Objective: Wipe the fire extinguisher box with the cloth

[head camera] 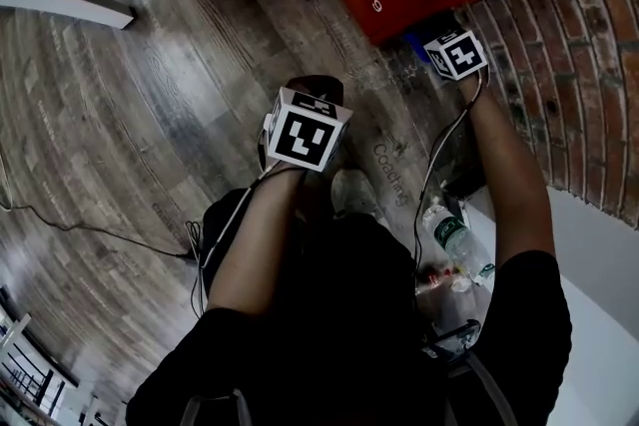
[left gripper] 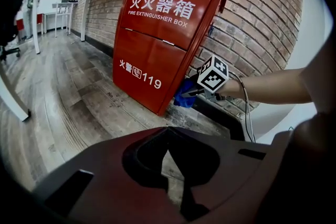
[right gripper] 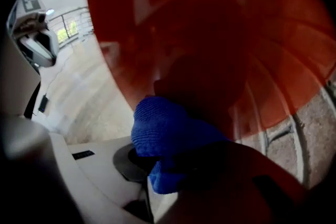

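– What did the right gripper hold?
– Its jaws were closed on the blue cloth, against the lower side of the red box, close to the brick wall.
– And the left gripper?
– Jaws together, empty, over the wood floor, apart from the box. A bottle lay beside the right arm.

The red fire extinguisher box, lettered in white, stands upright on the floor against the brick wall. The bunched blue cloth presses against its lower right side.
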Motion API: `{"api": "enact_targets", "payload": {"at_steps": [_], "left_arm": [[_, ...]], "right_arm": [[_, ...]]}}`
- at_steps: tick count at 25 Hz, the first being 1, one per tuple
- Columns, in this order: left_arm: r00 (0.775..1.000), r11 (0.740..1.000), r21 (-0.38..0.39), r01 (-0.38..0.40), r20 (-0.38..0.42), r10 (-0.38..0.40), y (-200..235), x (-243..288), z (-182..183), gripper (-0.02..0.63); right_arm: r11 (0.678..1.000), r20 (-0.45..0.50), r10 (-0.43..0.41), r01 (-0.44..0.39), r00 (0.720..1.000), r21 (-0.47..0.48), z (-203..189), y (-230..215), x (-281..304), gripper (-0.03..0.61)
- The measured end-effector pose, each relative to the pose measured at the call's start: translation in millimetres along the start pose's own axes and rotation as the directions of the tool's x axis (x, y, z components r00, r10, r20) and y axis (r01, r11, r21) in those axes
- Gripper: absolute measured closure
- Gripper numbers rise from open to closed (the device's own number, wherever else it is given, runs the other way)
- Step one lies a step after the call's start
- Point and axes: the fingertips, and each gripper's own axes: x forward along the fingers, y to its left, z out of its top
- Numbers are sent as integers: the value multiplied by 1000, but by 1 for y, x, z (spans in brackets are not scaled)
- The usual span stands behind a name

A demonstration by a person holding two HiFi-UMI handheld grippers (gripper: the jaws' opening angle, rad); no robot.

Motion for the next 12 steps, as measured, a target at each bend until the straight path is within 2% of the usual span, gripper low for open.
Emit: {"api": "enact_targets", "payload": {"at_steps": [3, 7, 10, 12], "left_arm": [[1000, 1000, 8, 5, -6, -5, -1, 3, -1, 606], [1000, 1000, 10, 3, -8, -2, 0, 4, -2, 606], [1000, 1000, 10, 1, -17, 0, 1, 5, -4, 606], [1000, 1000, 8, 1, -21, -1, 1, 6, -5, 606]], "right_arm": [[995, 52, 88, -85, 995, -49, 18, 39, -8, 474], [984, 36, 160, -157, 986, -86, 19, 68, 7, 474], [983, 8, 175, -174, 985, -56, 9, 71, 30, 474], [985, -22, 157, -158, 987, -70, -2, 69, 46, 474]]}}
